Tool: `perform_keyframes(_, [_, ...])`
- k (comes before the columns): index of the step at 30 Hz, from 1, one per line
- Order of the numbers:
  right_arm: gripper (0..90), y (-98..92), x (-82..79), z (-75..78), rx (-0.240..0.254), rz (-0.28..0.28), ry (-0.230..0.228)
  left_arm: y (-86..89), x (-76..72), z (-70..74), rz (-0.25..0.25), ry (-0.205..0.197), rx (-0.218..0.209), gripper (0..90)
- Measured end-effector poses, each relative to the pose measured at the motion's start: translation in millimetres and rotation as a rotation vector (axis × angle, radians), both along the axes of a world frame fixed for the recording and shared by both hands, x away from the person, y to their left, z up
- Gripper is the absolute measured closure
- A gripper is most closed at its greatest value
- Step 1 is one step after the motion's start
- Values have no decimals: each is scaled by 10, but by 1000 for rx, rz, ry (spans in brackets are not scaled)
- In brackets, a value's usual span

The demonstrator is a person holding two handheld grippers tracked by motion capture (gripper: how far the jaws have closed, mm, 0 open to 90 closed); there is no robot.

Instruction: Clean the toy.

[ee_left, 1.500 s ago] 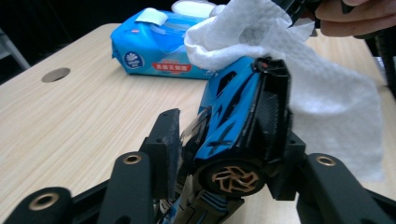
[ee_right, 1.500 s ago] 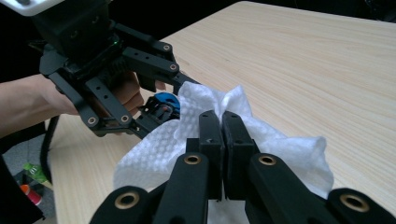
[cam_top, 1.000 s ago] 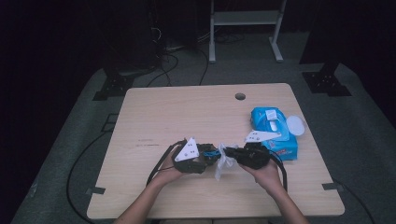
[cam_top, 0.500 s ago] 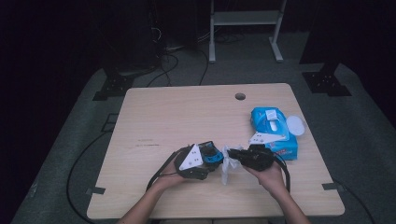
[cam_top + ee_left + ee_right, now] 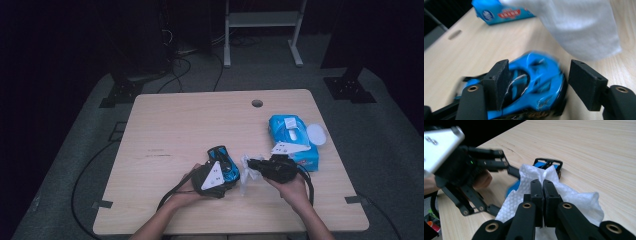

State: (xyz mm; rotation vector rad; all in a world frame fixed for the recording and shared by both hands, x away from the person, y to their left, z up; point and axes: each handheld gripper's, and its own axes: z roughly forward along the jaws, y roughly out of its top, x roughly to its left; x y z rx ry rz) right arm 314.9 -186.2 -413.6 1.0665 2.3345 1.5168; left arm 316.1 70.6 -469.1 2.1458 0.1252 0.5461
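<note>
There is one toy car (image 5: 534,87), one white wipe (image 5: 564,195) and one blue pack of wipes (image 5: 292,140) on the wooden surface (image 5: 190,125), and two grippers work over them. The toy car is bright blue with black parts and dark windows, and its shape is low and sporty; at its back there is a black frame like a wing. It lies on the surface near the front edge, a little left of the middle, and the wipe hangs just beside it on the right. The left gripper (image 5: 537,85) stands around the car with one pad on each side; its jaws have just been opening, and the right pad is clearly apart from the car body, so the car is released. The right gripper (image 5: 543,188) is clenched on the wipe, with the two pads pressed together and the thin, dotted cloth folded between them. The pack lies further right, near the right edge, with its round white lid open beside it.
</note>
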Motion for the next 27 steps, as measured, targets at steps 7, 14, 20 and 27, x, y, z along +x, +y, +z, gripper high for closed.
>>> perform_keyframes(7, [876,-25,1,-7,1,-1,10,64,85,18,30,60,-50,309])
perform_keyframes(14, [874,-69,-46,40,-11,-1,-6,136,117,51,47,84,-87,292])
perform_keyframes(20, [873,-222,-99,69,-32,3,-8,161,139,110,48,86,-92,283])
perform_keyframes(27, [865,-594,-173,-46,-67,-37,-1,230,171,200,58,93,-129,272])
